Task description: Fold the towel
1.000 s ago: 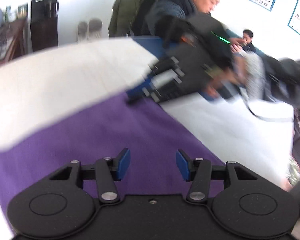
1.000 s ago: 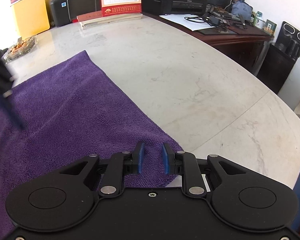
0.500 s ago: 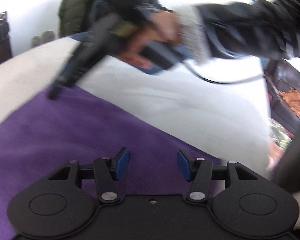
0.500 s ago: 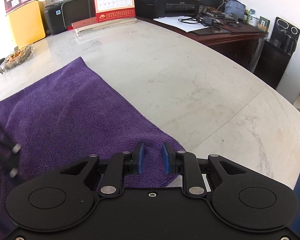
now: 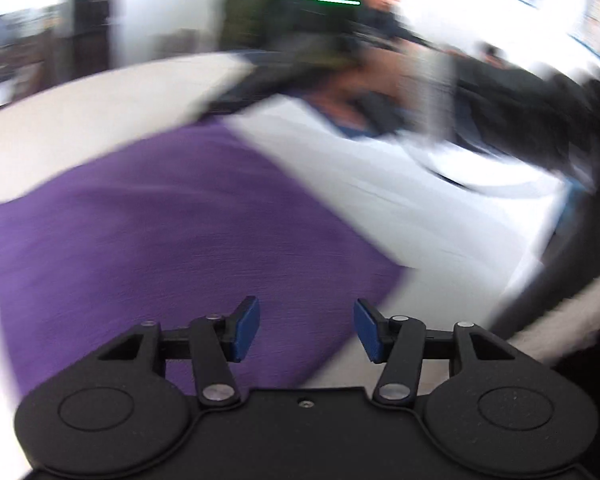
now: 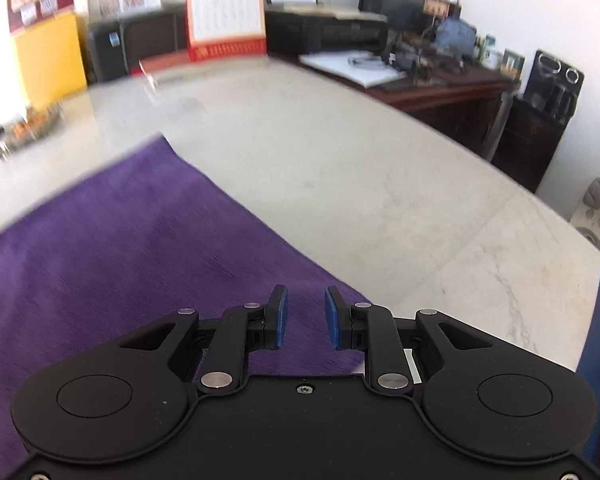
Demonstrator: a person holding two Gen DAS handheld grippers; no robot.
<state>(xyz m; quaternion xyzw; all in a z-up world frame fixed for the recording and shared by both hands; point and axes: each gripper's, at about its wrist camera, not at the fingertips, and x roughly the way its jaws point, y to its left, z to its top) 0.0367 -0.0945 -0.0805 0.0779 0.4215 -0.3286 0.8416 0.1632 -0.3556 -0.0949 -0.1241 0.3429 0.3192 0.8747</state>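
Towel (image 6: 120, 264) lies flat on the table (image 6: 340, 184), unfolded, so both grippers, left (image 5: 306, 330) spread and right (image 6: 303, 318) narrowly parted, hover empty above corners.

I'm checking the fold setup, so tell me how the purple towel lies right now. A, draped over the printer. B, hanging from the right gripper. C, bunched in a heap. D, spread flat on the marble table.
D: the purple towel lies spread flat on the marble table, with no fold showing.
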